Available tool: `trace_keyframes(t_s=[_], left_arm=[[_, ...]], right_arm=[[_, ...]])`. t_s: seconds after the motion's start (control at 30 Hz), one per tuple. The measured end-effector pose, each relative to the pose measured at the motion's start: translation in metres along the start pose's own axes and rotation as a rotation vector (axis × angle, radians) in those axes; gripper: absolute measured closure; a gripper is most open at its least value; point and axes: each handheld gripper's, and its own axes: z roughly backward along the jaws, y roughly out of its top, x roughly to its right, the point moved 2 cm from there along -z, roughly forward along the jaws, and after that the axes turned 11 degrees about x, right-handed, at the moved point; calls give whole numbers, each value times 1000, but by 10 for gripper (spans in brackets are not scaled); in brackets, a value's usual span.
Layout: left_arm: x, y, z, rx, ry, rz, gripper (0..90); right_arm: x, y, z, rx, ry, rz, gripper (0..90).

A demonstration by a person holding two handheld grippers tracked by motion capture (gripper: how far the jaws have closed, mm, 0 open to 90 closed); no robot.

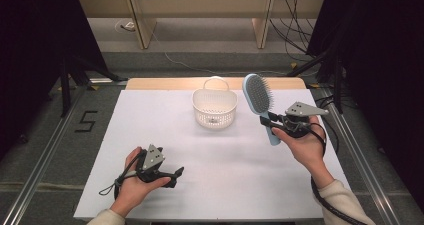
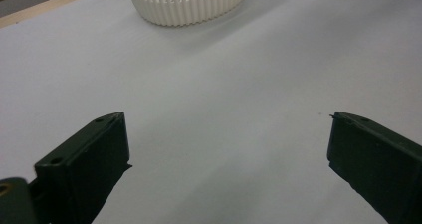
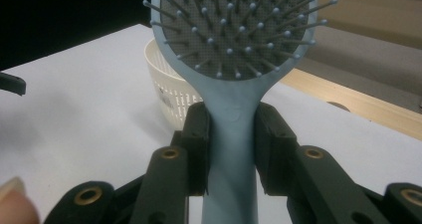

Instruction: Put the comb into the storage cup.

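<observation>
Up at the right of the table, the right gripper (image 1: 270,120) has its two black jaws pressed together on the handle of a light blue hairbrush (image 1: 260,102), one jaw on each side of the neck just below the bristle pad. In the right gripper view the hairbrush (image 3: 233,84) rises straight up from between the jaws, bristles facing the camera, and its handle runs down between them and out the bottom edge. From above, the brush is held clear of the white table surface (image 1: 225,185), head tilted toward the far side, just right of a white slotted basket (image 1: 214,107) that stands near the table's far edge. The left gripper (image 1: 175,176) rests low at the near left, well apart from the brush and the basket; its jaws stand wide apart with nothing between them, pointing across bare table toward the basket (image 2: 186,5).
</observation>
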Motion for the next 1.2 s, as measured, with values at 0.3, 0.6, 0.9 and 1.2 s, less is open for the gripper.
trace_keyframes(t_s=[0.3, 0.6, 0.9, 1.2], left_arm=[[0, 0, 0, -1, 0, -3, 25], [0, 0, 0, 0, -1, 0, 27], [0, 0, 0, -1, 0, -3, 27], [0, 0, 0, -1, 0, -2, 27]], right_arm=[[0, 0, -4, 12, -10, -5, 706], [0, 0, -7, 20, -11, -7, 706], [-1, 2, -10, 33, -16, -13, 706], [-1, 4, -13, 40, -18, -20, 706]])
